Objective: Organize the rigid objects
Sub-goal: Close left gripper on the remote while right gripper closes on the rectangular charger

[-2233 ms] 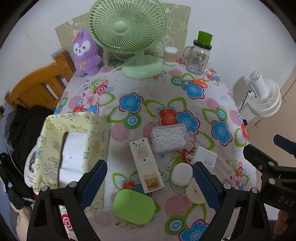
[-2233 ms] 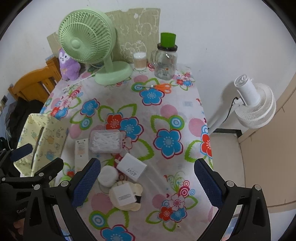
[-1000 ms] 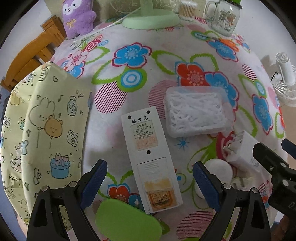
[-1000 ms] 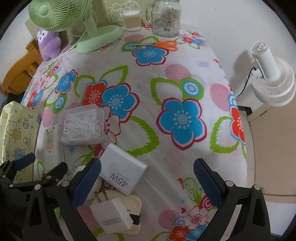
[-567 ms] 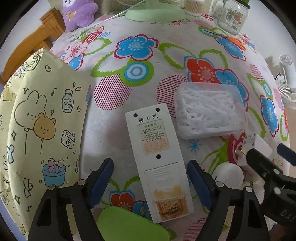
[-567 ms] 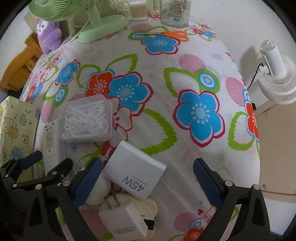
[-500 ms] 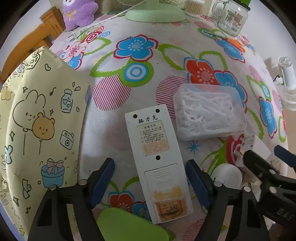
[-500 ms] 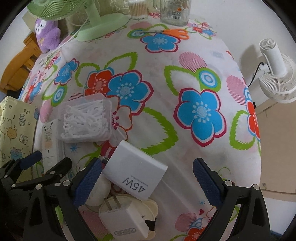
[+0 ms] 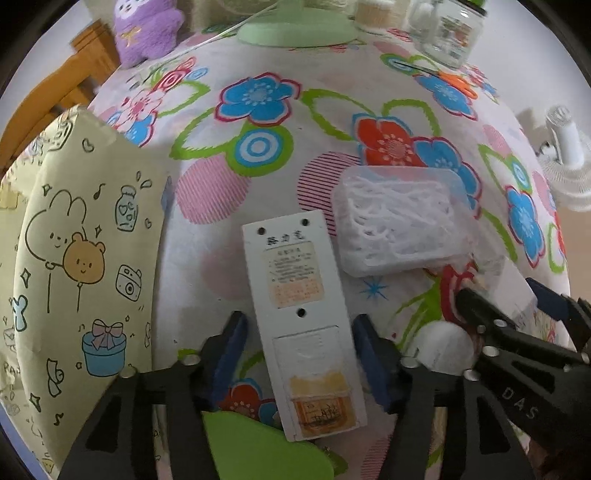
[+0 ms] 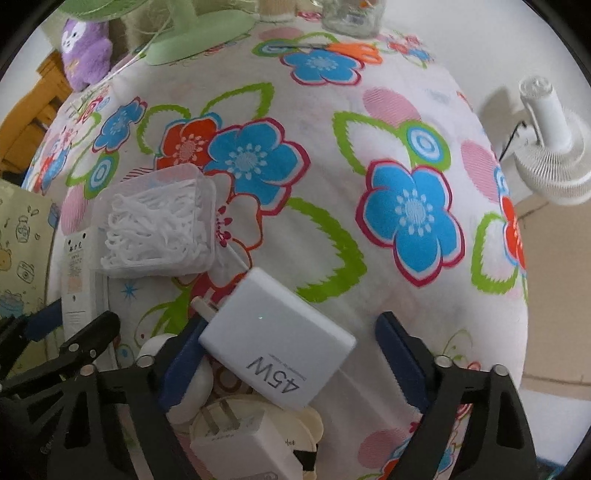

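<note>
A long white flat device (image 9: 303,317) with a paper label lies on the flowered tablecloth (image 9: 258,147). My left gripper (image 9: 299,347) points down over its lower half; its jaws are closing with the device between them, and slim gaps show beside both blue pads. A white 45W charger (image 10: 277,339) lies tilted on other small items. My right gripper (image 10: 288,350) straddles it with closing jaws: the left pad (image 10: 184,354) is at the charger's edge, the right pad (image 10: 391,343) stands clear of it. The right gripper's black fingers (image 9: 517,332) also show in the left wrist view.
A clear box of white floss picks (image 9: 402,221) lies just beyond both. A green oval case (image 9: 266,446), a round white item (image 10: 155,347) and a smaller white plug (image 10: 240,446) crowd the near edge. A yellow cartoon-print box (image 9: 81,258) stands at the left. A fan base (image 9: 295,29), a plush (image 9: 147,29) and a jar (image 9: 454,33) stand at the back.
Both grippers have come down close to the table. The left jaws have narrowed around the white device; the right jaws have narrowed around the 45W charger.
</note>
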